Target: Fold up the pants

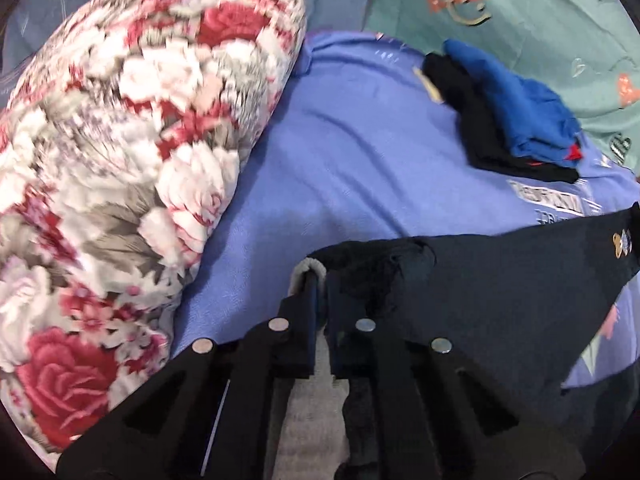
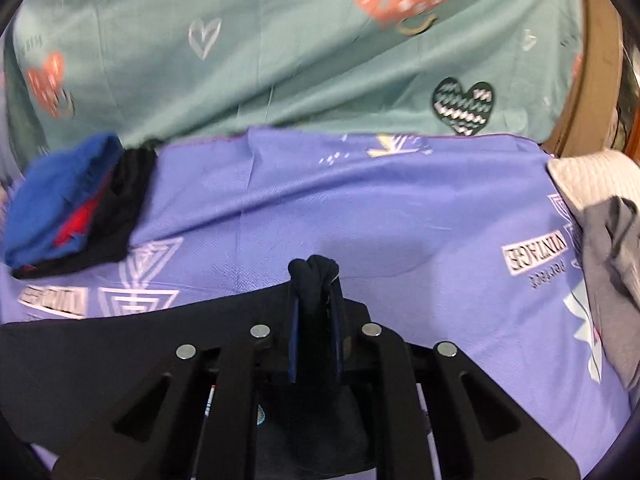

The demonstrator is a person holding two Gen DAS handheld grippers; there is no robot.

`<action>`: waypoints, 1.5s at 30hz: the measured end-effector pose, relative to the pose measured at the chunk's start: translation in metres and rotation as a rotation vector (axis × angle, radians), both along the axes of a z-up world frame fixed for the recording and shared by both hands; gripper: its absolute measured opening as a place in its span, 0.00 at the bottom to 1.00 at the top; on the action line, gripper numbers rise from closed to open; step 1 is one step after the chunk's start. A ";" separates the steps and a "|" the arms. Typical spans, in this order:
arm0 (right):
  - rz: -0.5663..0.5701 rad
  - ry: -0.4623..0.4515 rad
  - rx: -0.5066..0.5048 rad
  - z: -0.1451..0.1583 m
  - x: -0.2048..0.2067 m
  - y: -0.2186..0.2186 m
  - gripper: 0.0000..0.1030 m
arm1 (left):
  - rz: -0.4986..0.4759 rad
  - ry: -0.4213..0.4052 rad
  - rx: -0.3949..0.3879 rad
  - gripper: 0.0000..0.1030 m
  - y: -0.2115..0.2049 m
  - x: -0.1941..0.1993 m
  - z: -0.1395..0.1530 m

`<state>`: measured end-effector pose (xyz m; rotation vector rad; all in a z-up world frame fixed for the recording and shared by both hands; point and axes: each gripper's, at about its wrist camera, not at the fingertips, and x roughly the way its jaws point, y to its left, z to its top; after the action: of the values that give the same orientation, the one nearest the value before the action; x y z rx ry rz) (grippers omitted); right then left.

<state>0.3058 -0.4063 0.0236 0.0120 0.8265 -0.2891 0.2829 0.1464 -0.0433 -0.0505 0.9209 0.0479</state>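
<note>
Both grippers are clamped on the dark navy pants [image 1: 500, 280], one at each end of the same edge. Left gripper [image 1: 320, 280]: jaws nearly together, pinching a bunched bit of fabric with a pale grey lining or band showing at the tips; from there the cloth runs off to the right across the left wrist view. Right gripper [image 2: 316, 276]: jaws narrow, a rolled wad of the navy cloth sticking out past the tips; from there the cloth spreads away to the left in the right wrist view. So the held edge looks stretched between the two grippers, long axis running side to side, neither hand nearer than the other since each has its own end. The rest of the pants hangs or lies under and behind the jaws, over the purple printed sheet [image 2: 360, 200] on the bed; how much is lifted I can't tell. Ahead on the sheet: a blue and black clothes pile [image 1: 516, 116] toward the teal heart-print sheet [image 2: 280, 60]. Floral blanket [image 1: 120, 160] crowds the left side, grey garment [image 2: 612, 260] the right. Next move likely depends on keeping that edge taut and level.
</note>
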 end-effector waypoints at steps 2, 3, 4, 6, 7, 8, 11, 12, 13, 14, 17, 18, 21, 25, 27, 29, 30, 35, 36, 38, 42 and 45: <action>-0.026 0.092 -0.048 -0.022 0.015 0.005 0.22 | 0.016 0.025 -0.008 0.07 0.002 0.004 -0.010; -0.060 0.131 -0.099 -0.028 0.019 0.005 0.42 | 0.027 0.039 0.021 0.17 0.002 0.007 -0.017; -0.060 0.131 -0.099 -0.028 0.019 0.005 0.56 | 0.025 0.047 0.048 0.21 0.000 0.009 -0.019; -0.082 0.115 -0.117 -0.025 0.012 -0.001 0.56 | 0.013 0.061 0.051 0.39 0.000 0.007 -0.018; -0.089 0.086 -0.080 -0.017 0.003 -0.008 0.58 | 0.021 0.046 0.063 0.51 0.000 0.003 -0.013; -0.096 0.071 -0.036 -0.012 -0.005 -0.016 0.59 | 0.034 0.016 0.080 0.77 0.001 -0.003 -0.008; -0.121 0.075 0.065 -0.007 -0.032 -0.038 0.59 | 0.036 -0.070 0.084 0.82 0.002 -0.027 0.011; -0.124 0.092 0.099 -0.010 -0.041 -0.044 0.59 | 0.024 -0.064 0.063 0.82 0.002 -0.033 0.013; -0.114 0.128 0.109 -0.017 -0.047 -0.046 0.59 | 0.023 -0.062 0.050 0.82 0.001 -0.038 0.014; -0.109 0.156 0.095 -0.024 -0.050 -0.043 0.59 | 0.028 -0.056 0.044 0.84 0.000 -0.045 0.014; -0.110 0.169 0.110 -0.040 -0.057 -0.039 0.37 | 0.042 -0.006 0.058 0.86 -0.005 -0.062 0.002; -0.100 0.157 0.157 -0.041 -0.058 -0.037 0.16 | 0.046 0.011 0.069 0.86 -0.007 -0.069 -0.002; -0.118 0.104 0.132 -0.029 -0.064 -0.032 0.13 | 0.050 0.046 0.111 0.86 -0.011 -0.086 -0.017; -0.216 0.108 0.102 -0.031 -0.078 -0.041 0.31 | 0.041 0.077 0.150 0.86 -0.013 -0.100 -0.032; -0.246 0.162 -0.004 -0.045 -0.077 -0.040 0.63 | 0.045 0.104 0.163 0.86 -0.013 -0.100 -0.037; -0.277 0.143 -0.145 -0.036 -0.086 -0.030 0.65 | 0.050 0.107 0.156 0.86 -0.012 -0.105 -0.034; -0.269 0.111 -0.145 -0.028 -0.094 -0.025 0.65 | 0.048 0.096 0.145 0.86 -0.011 -0.110 -0.030; 0.033 0.047 0.110 -0.013 -0.122 0.030 0.65 | 0.031 0.100 0.100 0.86 -0.012 -0.138 -0.025; 0.084 0.065 0.141 -0.018 -0.124 0.040 0.64 | 0.028 0.109 0.101 0.86 -0.013 -0.142 -0.027; 0.162 0.084 0.179 -0.029 -0.124 0.061 0.64 | 0.026 0.125 0.123 0.86 -0.017 -0.151 -0.033; 0.226 0.099 0.243 -0.042 -0.119 0.082 0.65 | 0.030 0.137 0.142 0.88 -0.015 -0.167 -0.039; 0.227 0.148 0.204 -0.051 -0.107 0.091 0.64 | 0.042 0.167 0.147 0.90 -0.005 -0.174 -0.047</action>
<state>0.1990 -0.3154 -0.0275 0.0884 0.9926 0.0094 0.1092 0.1411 -0.0904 0.0715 1.0807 0.1610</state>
